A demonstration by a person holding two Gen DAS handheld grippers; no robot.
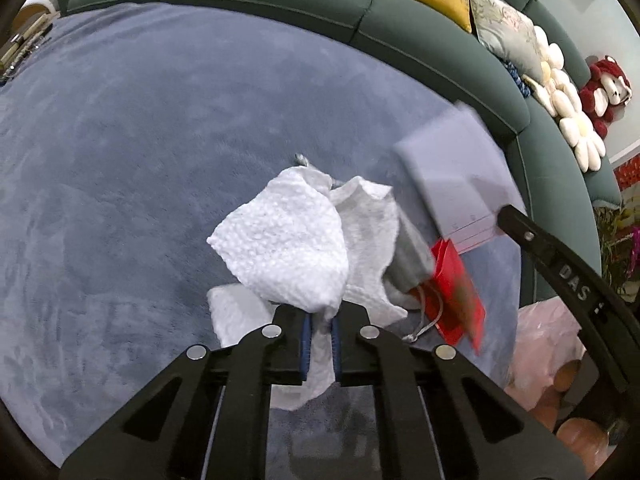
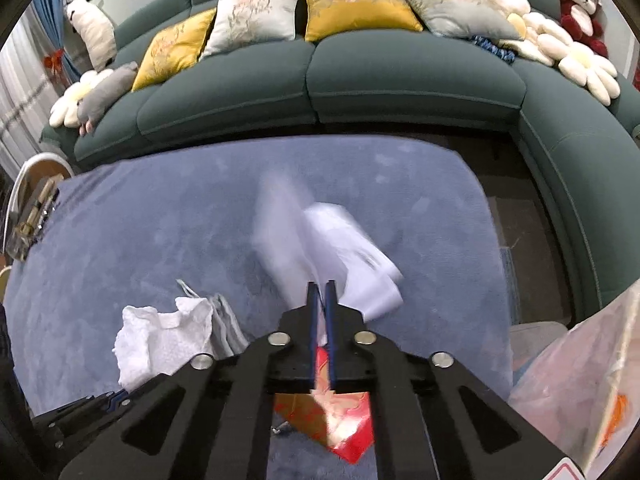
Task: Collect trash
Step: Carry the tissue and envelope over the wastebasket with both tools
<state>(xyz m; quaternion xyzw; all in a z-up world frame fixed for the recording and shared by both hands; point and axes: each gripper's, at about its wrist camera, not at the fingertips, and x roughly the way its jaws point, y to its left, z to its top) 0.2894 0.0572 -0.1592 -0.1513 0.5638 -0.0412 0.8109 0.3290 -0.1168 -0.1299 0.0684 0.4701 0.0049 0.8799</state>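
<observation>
Jaws on my left gripper (image 1: pixel 320 320) pinch a white paper towel (image 1: pixel 286 248) above the blue rug (image 1: pixel 120 180). Only the right wrist view shows my right gripper (image 2: pixel 321 304) clamped on blurred white paper (image 2: pixel 352 256), perhaps a receipt, with a red packet (image 2: pixel 344 424) underneath.

I see a blue-grey carpet (image 2: pixel 160 220) with a mottled nap, and behind it a dark teal sofa (image 2: pixel 360 80). On the sofa, mustard-yellow cushions (image 2: pixel 356 4) with faint floral embroidery alternate with pale silver-grey cushions (image 2: pixel 256 16) in the same pattern. Toward the sofa's right end lies a cream flower-shaped pillow (image 2: pixel 576 64) with a yellow centre, and past it a dark red and white teddy bear (image 2: pixel 576 4). In front of the sofa, my left gripper (image 1: pixel 320 332), black with blue pads, carries a white dimpled paper towel (image 1: pixel 284 248). My right gripper (image 2: pixel 322 308), also black and blue, carries white papers (image 2: pixel 348 248) and a red gift bag (image 2: pixel 344 420) printed with gold.
</observation>
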